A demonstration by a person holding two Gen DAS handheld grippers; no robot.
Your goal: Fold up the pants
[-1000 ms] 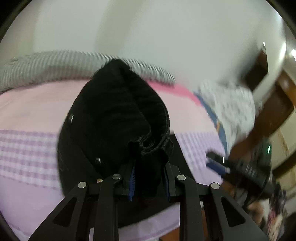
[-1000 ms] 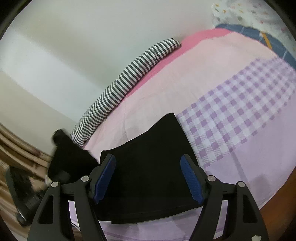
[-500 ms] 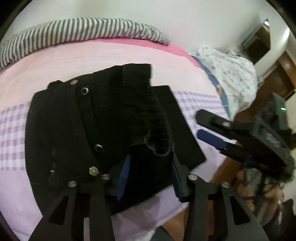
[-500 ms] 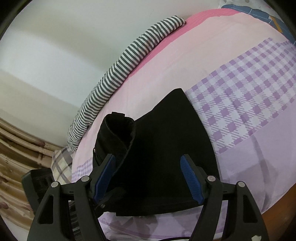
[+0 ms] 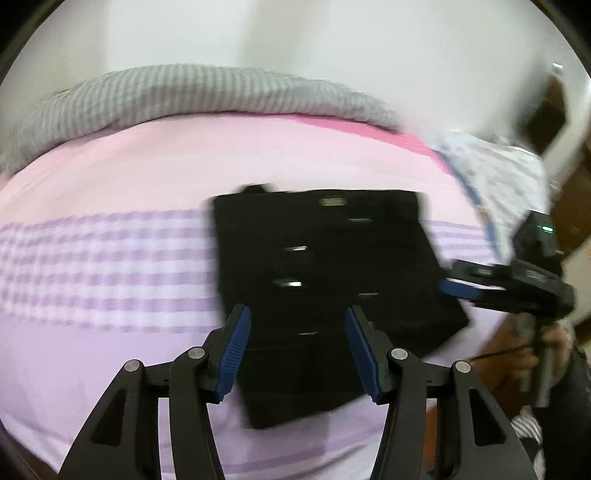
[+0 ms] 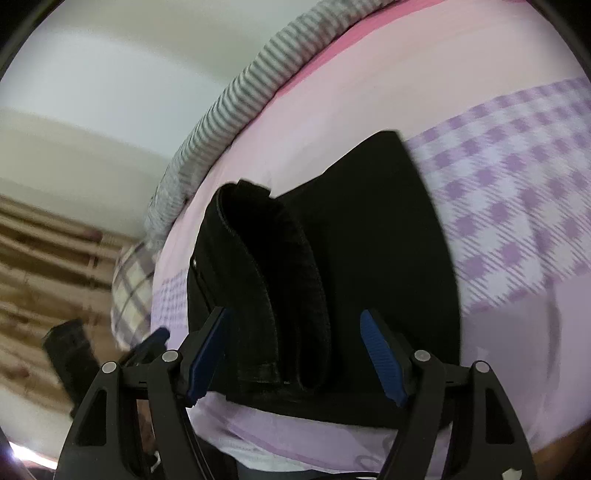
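black pants (image 5: 325, 280) folded on bed (image 5: 110, 362) — left gripper (image 5: 297, 347) opening, empty.

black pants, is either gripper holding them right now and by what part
Nothing is held. The left gripper is opening above the folded black pants, pads clear of the cloth; the right gripper stands open over them too.

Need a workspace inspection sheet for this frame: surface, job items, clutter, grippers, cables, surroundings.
Surface: bed sheet, pink and lilac with a checked band.
Job's things: black pants lying folded on the sheet; waistband flap raised along the left side in the right wrist view.
Clutter: striped bolster along the wall; patterned bedding at right.
Grippers: left gripper jaws opening, holding nothing; right gripper open, empty.
Cables: nothing seen.
Surroundings: pale wall.
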